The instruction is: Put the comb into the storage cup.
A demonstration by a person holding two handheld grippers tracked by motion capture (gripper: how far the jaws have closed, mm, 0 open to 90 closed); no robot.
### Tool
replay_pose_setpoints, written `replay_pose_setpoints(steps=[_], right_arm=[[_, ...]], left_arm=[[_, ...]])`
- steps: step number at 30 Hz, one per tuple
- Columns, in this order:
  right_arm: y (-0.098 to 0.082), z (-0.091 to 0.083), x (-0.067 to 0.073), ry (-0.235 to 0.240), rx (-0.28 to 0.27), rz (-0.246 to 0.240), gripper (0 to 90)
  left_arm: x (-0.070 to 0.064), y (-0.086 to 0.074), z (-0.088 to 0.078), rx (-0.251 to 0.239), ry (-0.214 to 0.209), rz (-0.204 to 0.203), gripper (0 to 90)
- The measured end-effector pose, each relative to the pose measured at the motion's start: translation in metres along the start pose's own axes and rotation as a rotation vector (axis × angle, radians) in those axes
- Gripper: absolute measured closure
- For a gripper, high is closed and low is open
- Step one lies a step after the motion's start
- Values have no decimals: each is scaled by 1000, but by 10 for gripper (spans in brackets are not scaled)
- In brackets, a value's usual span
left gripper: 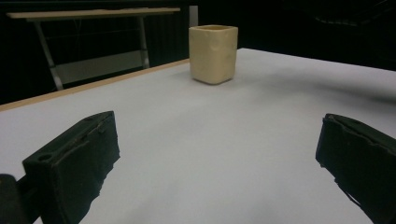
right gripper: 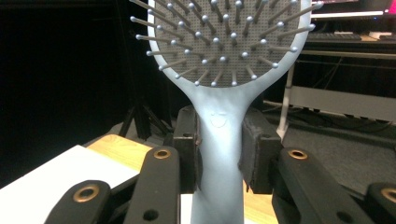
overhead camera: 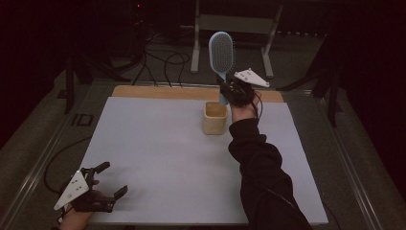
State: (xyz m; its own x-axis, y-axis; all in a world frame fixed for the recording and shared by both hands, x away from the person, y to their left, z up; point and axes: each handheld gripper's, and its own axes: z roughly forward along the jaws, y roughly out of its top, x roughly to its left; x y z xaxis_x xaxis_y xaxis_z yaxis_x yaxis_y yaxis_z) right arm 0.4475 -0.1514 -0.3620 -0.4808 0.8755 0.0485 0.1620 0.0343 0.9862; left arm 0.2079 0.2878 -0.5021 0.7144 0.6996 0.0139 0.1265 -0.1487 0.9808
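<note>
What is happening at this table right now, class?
A person works with a two-jaw gripper in each hand. The right gripper is clamped on the handle of a light blue hairbrush, holding it upright, head up, just above and behind a cream square cup standing near the far edge of the white mat. The brush is not in the cup. The left gripper rests open near the front left corner, holding nothing.
</note>
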Motion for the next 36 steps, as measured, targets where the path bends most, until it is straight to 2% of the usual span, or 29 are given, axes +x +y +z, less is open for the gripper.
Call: replay_pose_setpoints(steps=[5, 6, 7, 9, 10, 15, 20, 22, 27, 31, 36], right_arm=[[-4, 7, -2, 4, -11, -1, 710], [-5, 9, -3, -8, -11, -3, 710], [-8, 14, -5, 7, -10, 24, 710], [-9, 15, -5, 2, -12, 24, 710], [-12, 17, -6, 13, -12, 40, 710], [-22, 23, -4, 16, -2, 24, 710], [-31, 27, -5, 25, 8, 32, 710], [-35, 28, -6, 44, 13, 27, 710], [-43, 30, -8, 42, 23, 12, 710], [-51, 33, -10, 46, 42, 32, 710], [-58, 34, -11, 51, 46, 31, 710]], left_arm=[[1, 0, 0, 1, 1, -3, 0], [1, 0, 0, 1, 1, -3, 0], [1, 0, 0, 1, 1, -3, 0], [1, -1, 0, 2, 0, -4, 0], [1, -1, 0, 3, 1, -2, 0], [1, -1, 0, 1, 1, -5, 0], [1, -1, 0, 3, -1, -2, 0], [1, -1, -1, -1, -2, -4, 0], [1, -1, -1, -1, 0, -5, 0], [0, -1, -1, 1, -2, -5, 0], [1, -1, -1, 3, 0, -4, 0]])
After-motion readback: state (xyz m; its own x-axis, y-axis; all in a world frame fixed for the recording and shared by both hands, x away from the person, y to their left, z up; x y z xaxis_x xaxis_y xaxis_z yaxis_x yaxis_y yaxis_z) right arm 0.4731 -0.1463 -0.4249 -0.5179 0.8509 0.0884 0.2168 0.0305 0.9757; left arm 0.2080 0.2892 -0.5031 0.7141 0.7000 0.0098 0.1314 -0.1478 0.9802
